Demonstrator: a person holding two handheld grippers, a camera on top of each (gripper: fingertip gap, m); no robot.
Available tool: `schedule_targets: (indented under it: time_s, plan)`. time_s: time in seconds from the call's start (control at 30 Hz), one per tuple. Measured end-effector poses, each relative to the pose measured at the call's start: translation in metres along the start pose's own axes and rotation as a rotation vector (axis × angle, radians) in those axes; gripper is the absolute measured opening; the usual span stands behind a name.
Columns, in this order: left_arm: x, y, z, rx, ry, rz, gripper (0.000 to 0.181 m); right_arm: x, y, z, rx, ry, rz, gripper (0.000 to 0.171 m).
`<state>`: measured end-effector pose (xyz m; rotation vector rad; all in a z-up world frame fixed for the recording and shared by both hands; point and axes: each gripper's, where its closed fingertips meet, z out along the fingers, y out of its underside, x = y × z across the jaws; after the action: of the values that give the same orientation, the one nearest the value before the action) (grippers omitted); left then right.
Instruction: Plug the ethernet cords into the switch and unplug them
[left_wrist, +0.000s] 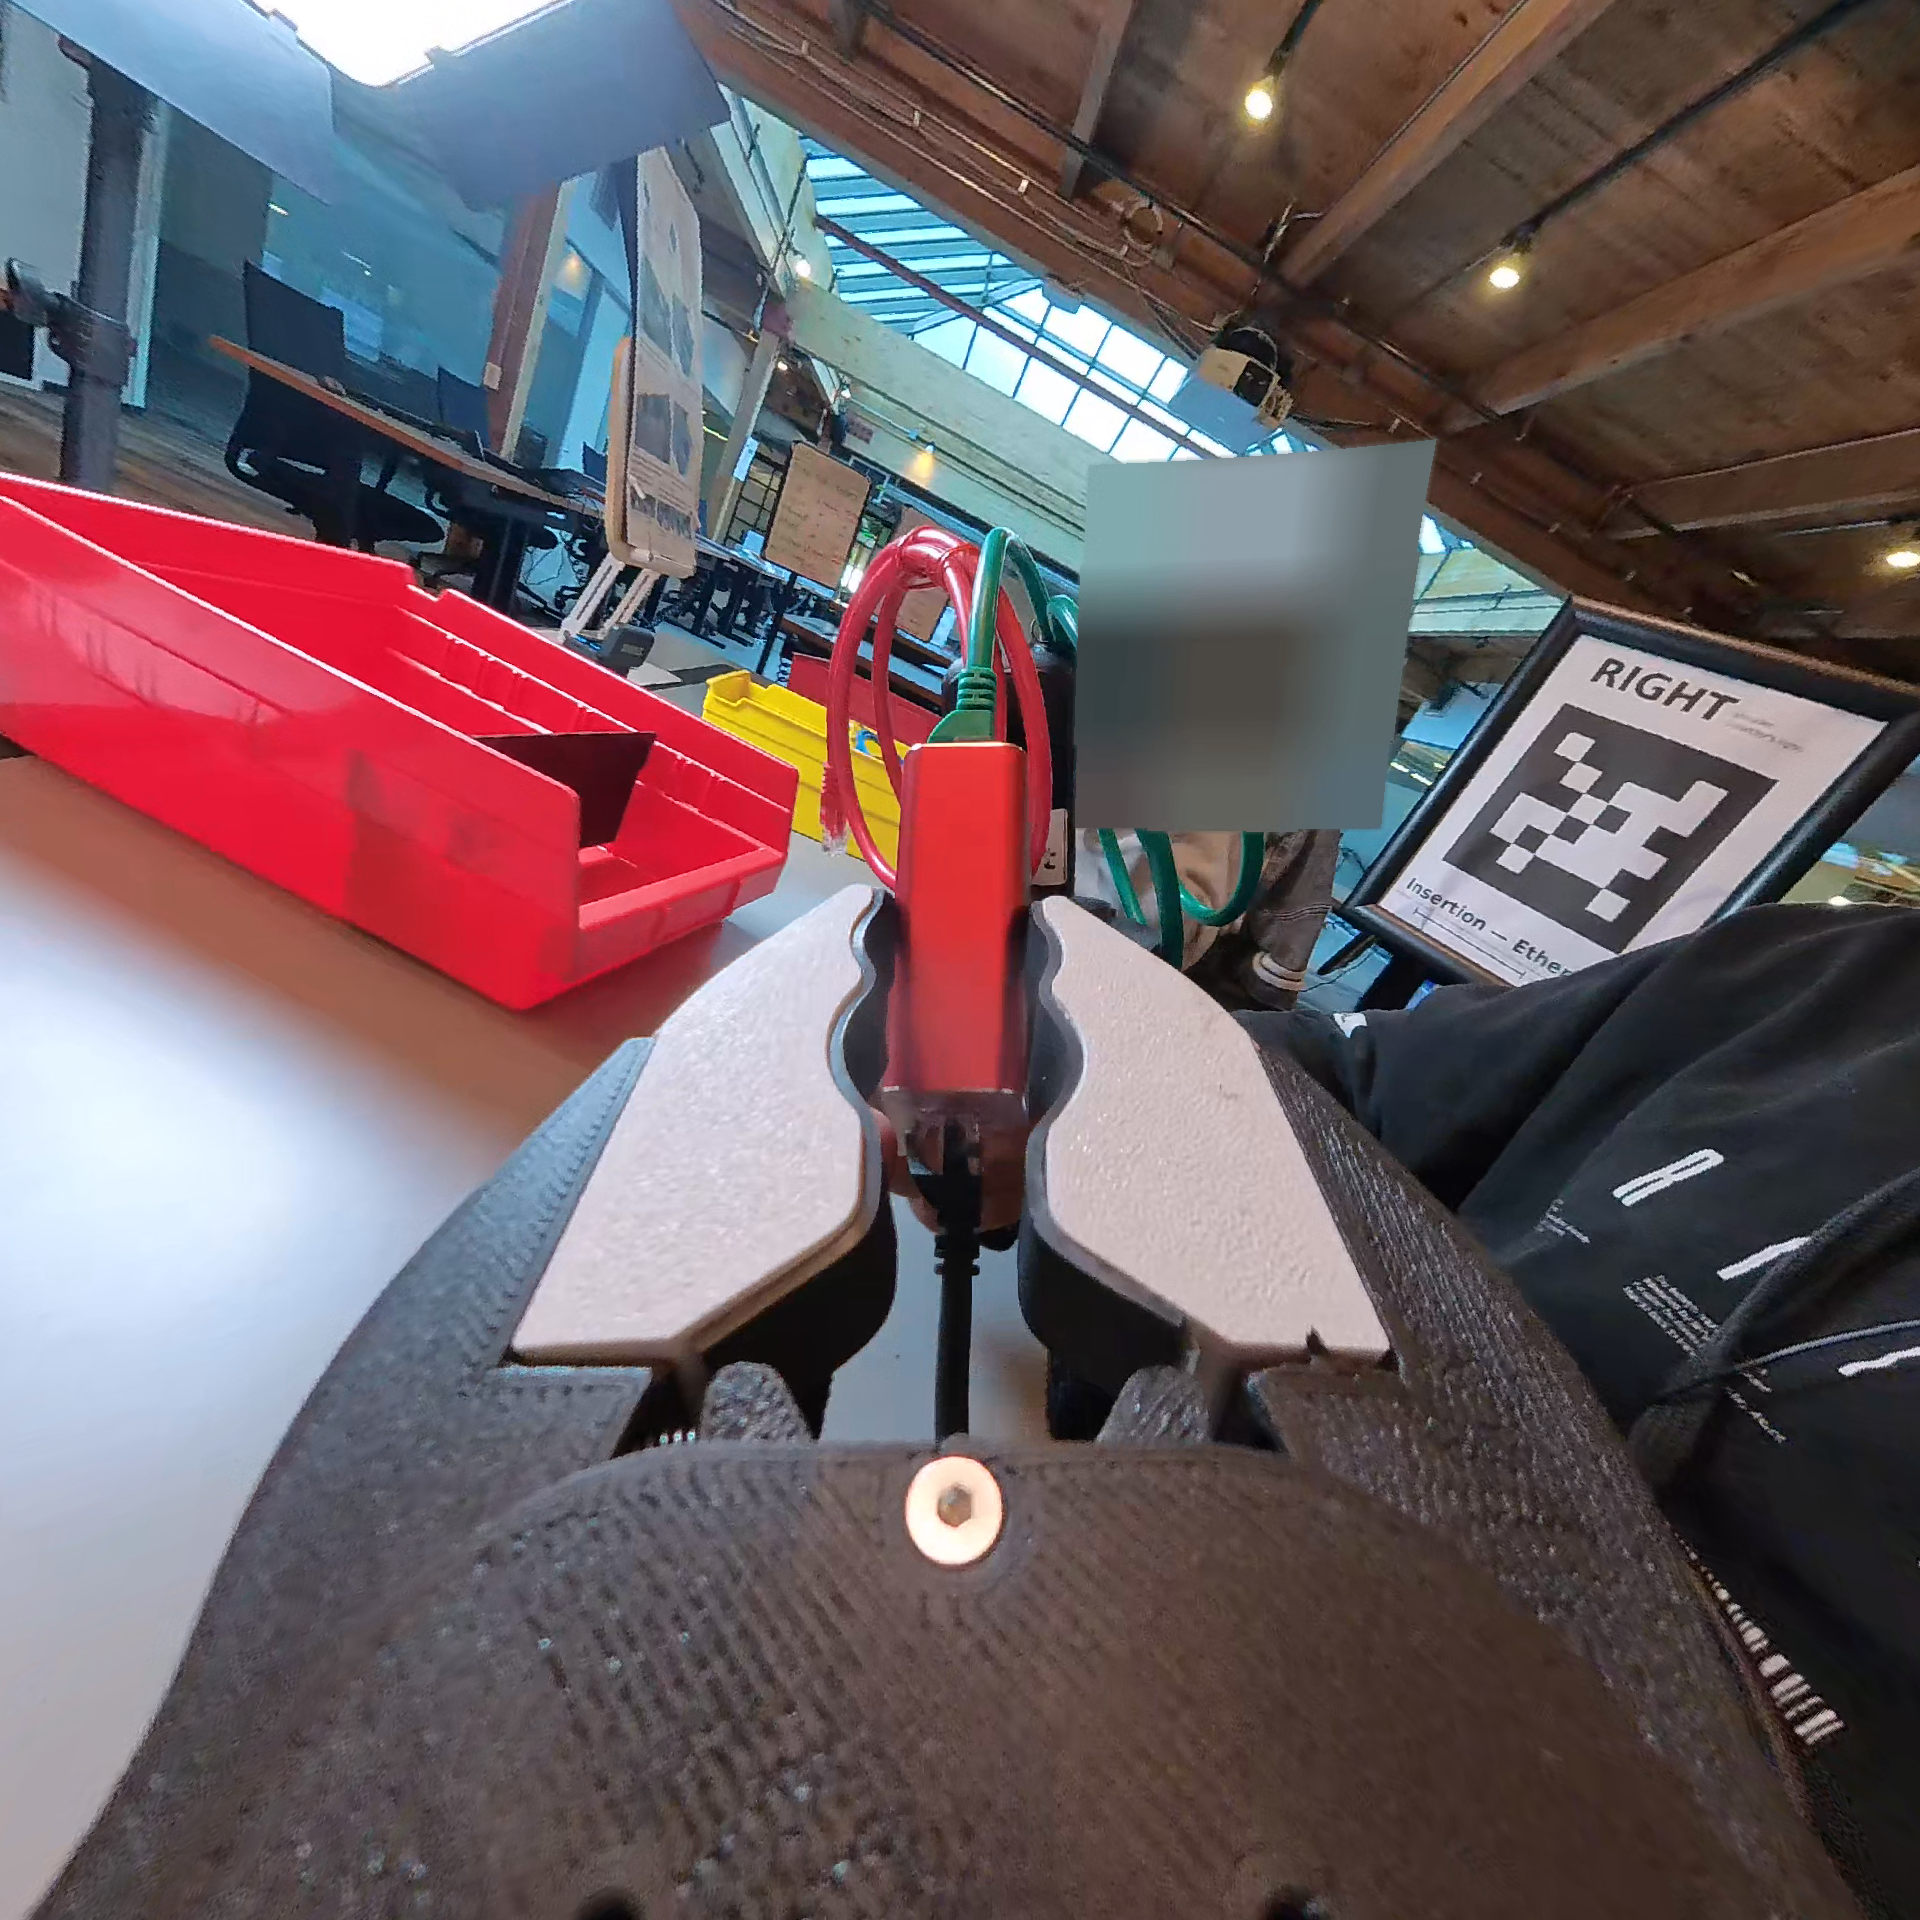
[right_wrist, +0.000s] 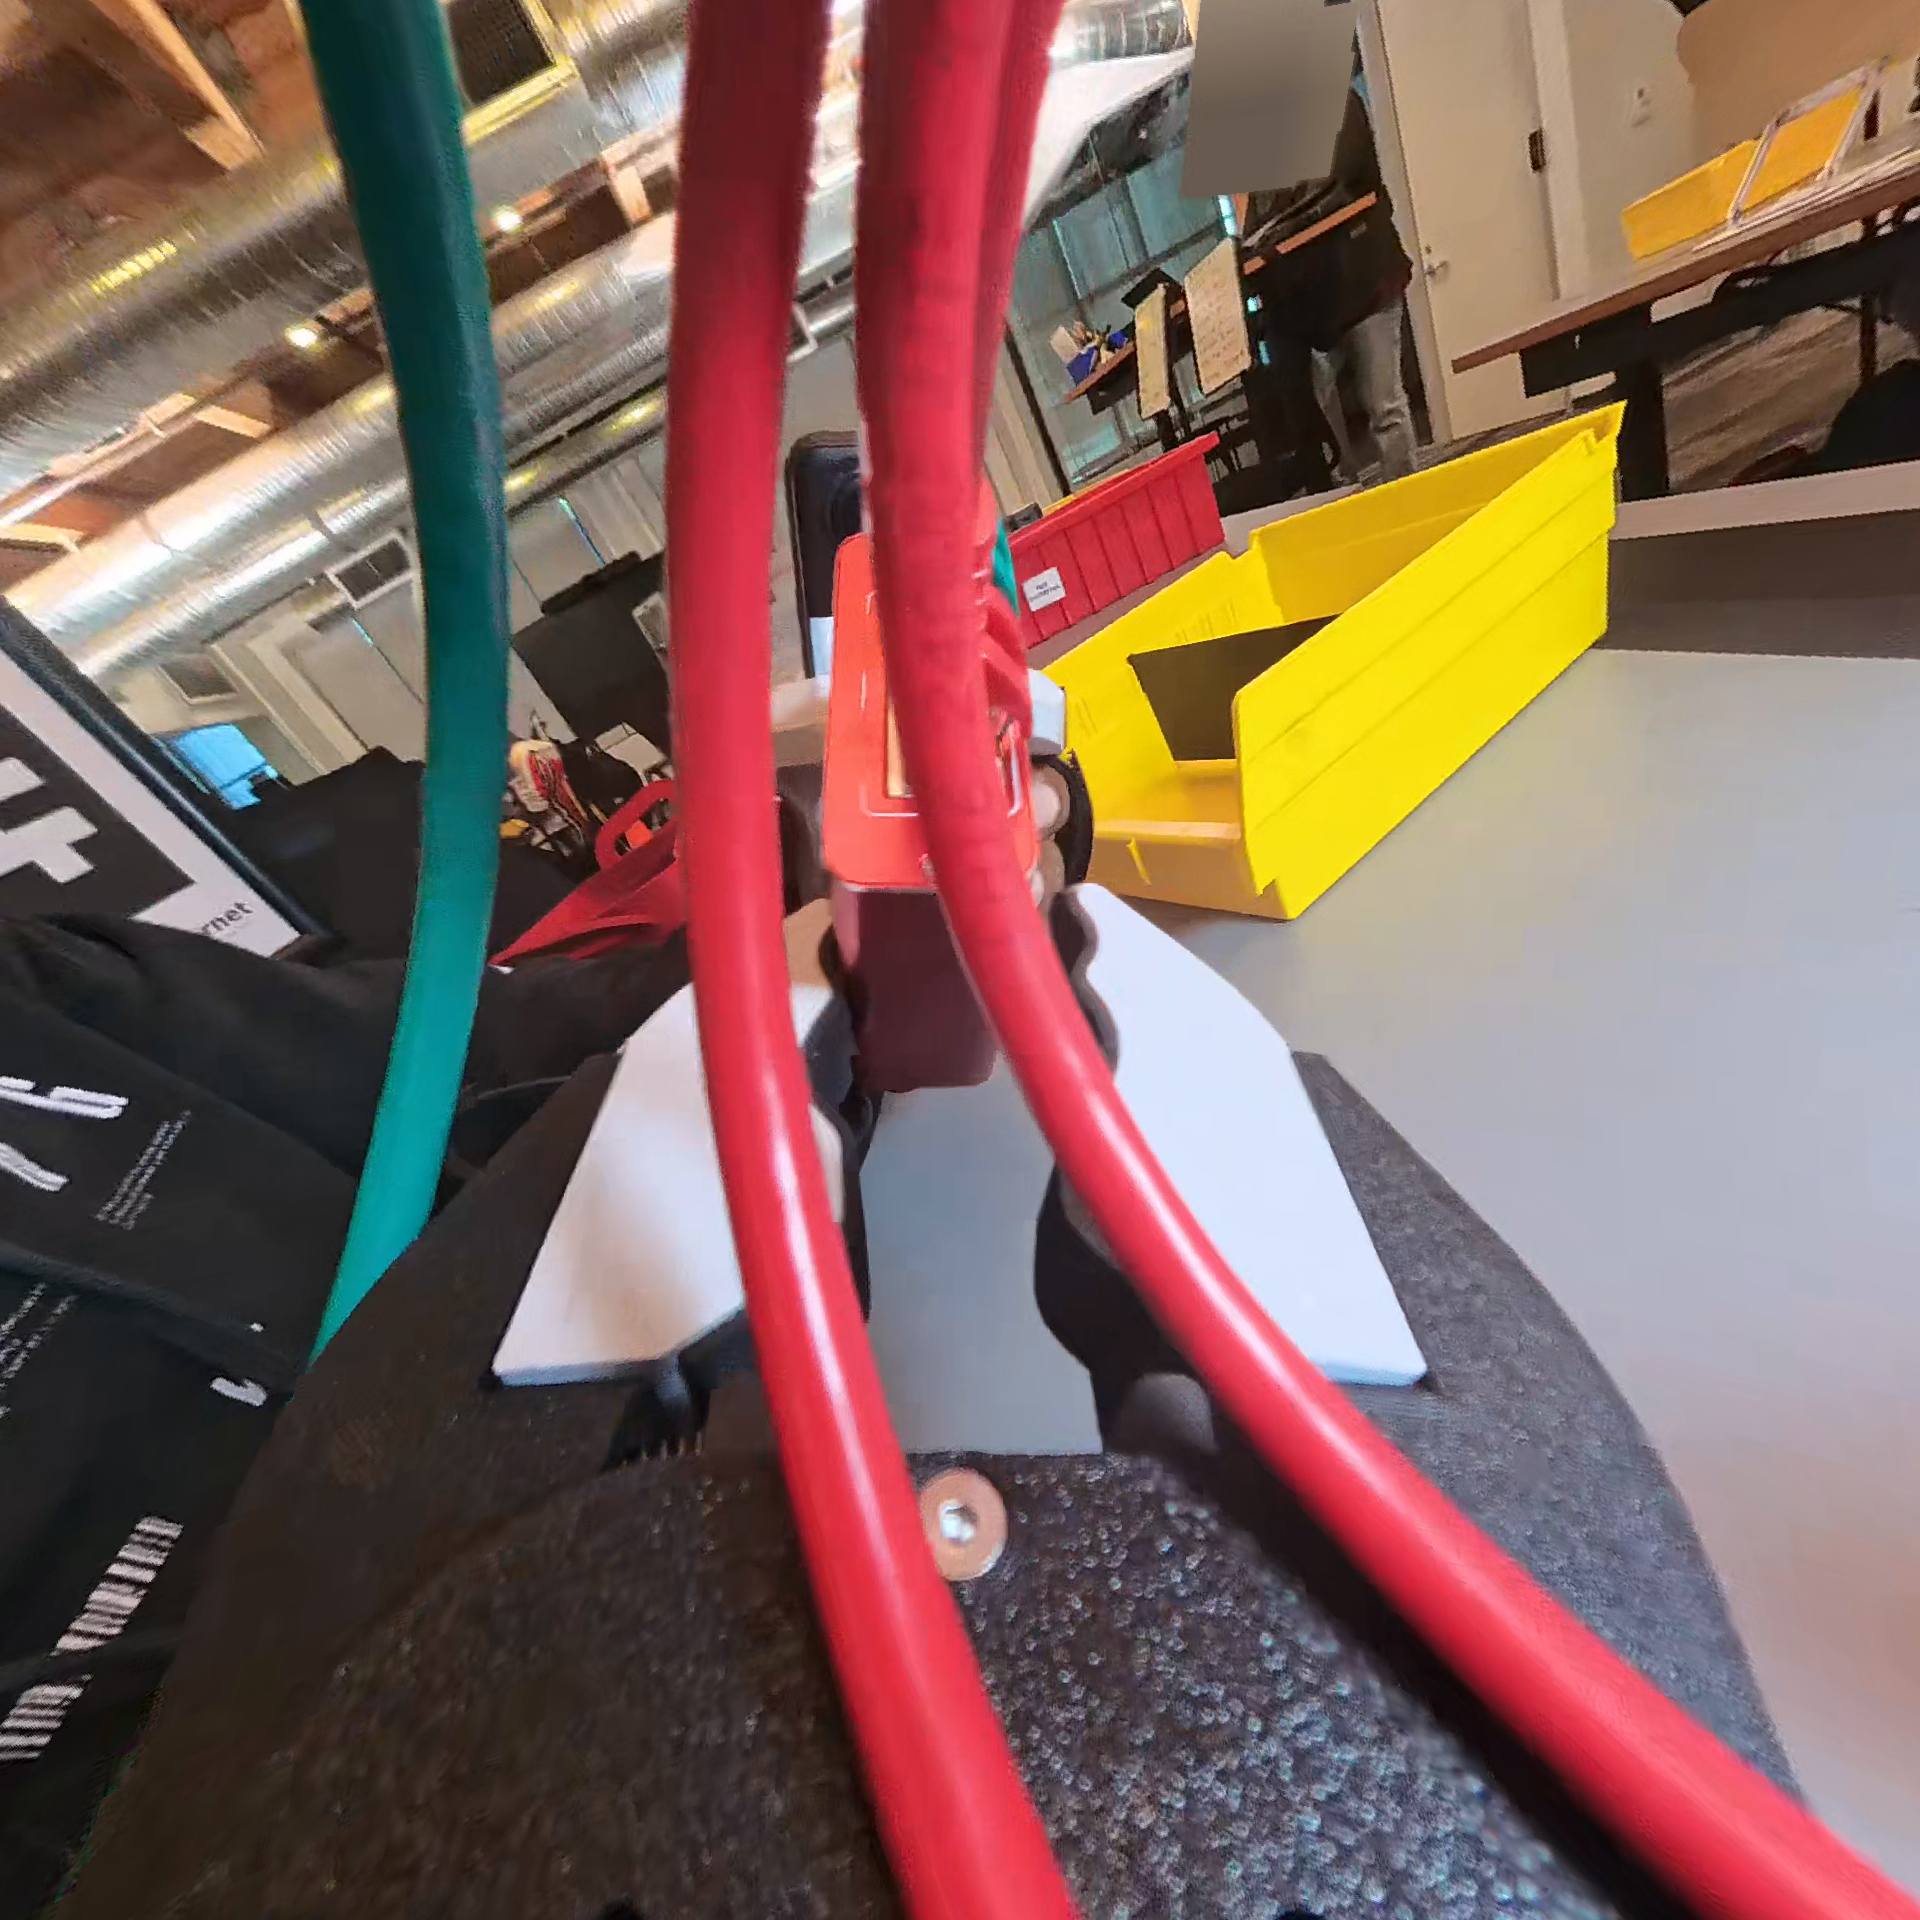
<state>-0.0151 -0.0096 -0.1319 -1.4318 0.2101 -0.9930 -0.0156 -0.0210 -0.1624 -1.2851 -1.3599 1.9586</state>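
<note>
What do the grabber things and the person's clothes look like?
Each gripper, left gripper and right gripper, has a bumpy black printed body, one silver screw in the middle, and two pale grey fingers with wavy black-edged insides. The person wears a black top with white markings.

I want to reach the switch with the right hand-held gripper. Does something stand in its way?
Yes. Loops of the red cord hang directly between the right hand-held gripper and the red switch; the green cord hangs off to the left.

Red cord (right_wrist: 748, 935) loops across switch (right_wrist: 894, 790) face.
</note>
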Motion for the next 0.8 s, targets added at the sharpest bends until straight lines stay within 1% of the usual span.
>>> schedule_targets:
  time_s: [0.03,0.13,0.2,0.27,0.33,0.43,0.5,0.53,0.57,0.6,0.7,0.77,0.8]
  plan:
    - [-0.001,0.0,-0.001,-0.004,-0.01,0.012,0.024,-0.002,0.0,-0.001,-0.002,-0.021,0.002,0.027]
    - [-0.001,0.004,-0.003,-0.032,0.004,0.034,0.024,-0.003,0.004,-0.001,-0.049,-0.029,-0.022,0.027]
    - [-0.002,0.01,-0.006,-0.082,-0.005,0.07,0.024,0.0,0.009,-0.004,-0.141,-0.003,-0.072,0.027]
    - [-0.003,0.016,-0.008,-0.135,-0.027,0.122,0.026,0.001,0.017,-0.008,-0.255,-0.002,-0.067,0.027]
    - [-0.008,0.02,-0.008,-0.17,-0.066,0.161,0.035,-0.001,0.028,-0.013,-0.386,-0.032,-0.011,0.027]
    - [-0.007,0.037,-0.002,-0.273,-0.057,0.149,0.041,0.004,0.047,-0.023,-0.619,-0.037,-0.009,0.026]
    - [-0.013,0.049,0.002,-0.336,-0.102,0.201,0.033,0.009,0.056,-0.027,-0.767,-0.01,-0.07,0.026]
    - [-0.013,0.049,0.002,-0.342,-0.109,0.225,0.032,0.012,0.056,-0.028,-0.815,0.013,-0.121,0.027]
    - [-0.011,0.046,0.001,-0.331,-0.098,0.226,0.031,0.011,0.053,-0.028,-0.833,0.021,-0.164,0.026]
    - [-0.008,0.037,0.0,-0.276,-0.08,0.215,0.03,0.009,0.044,-0.024,-0.811,0.017,-0.19,0.027]
    - [0.001,0.008,-0.007,-0.104,-0.038,0.169,0.027,-0.001,0.013,-0.012,-0.64,-0.023,-0.209,0.027]
    - [0.005,-0.005,-0.011,-0.031,-0.018,0.149,0.027,-0.006,0.003,-0.008,-0.531,-0.074,-0.179,0.027]
    - [0.008,-0.012,-0.013,0.014,-0.004,0.136,0.026,-0.007,0.004,-0.007,-0.498,-0.099,-0.148,0.03]
